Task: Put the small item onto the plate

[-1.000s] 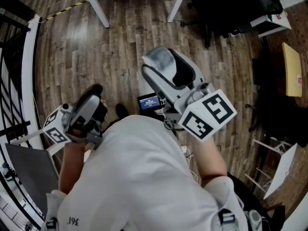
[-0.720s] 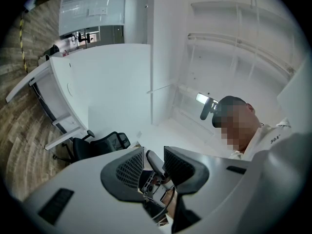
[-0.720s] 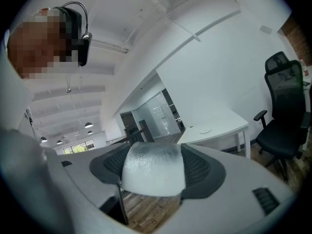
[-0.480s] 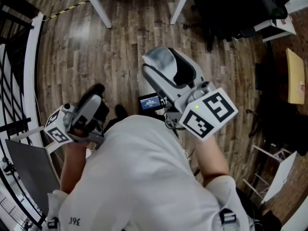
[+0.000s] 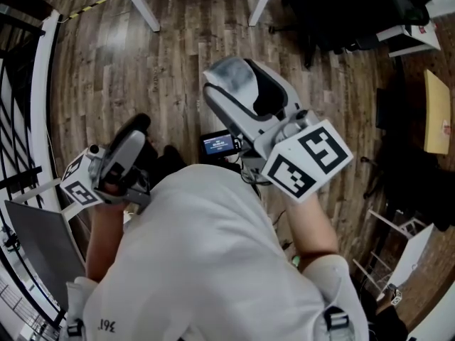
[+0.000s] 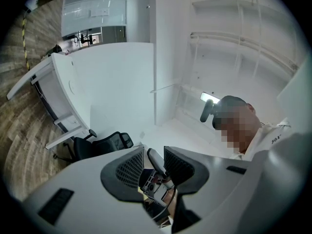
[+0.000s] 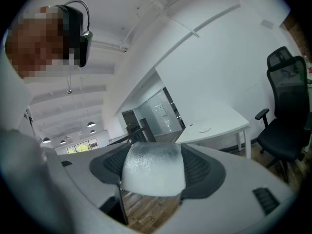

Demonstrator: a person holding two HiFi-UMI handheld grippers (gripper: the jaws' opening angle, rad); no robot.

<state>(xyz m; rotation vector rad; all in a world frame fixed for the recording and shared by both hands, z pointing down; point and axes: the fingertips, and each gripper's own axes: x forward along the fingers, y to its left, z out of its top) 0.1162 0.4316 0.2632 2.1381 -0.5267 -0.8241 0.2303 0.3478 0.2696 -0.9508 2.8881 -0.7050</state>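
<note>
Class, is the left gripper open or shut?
Open. The left gripper shows its fingers standing apart, with a plain gap between them.

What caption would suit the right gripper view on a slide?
Right gripper, jaws clamped on a pale frosted item, with a white desk and black office chair behind.

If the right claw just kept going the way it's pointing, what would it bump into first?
Nothing close, it seems. The right claw, shut on a pale lump, aims at open space between a dark railing and a white table; a far glass wall looks first, though depth is unclear.
</note>
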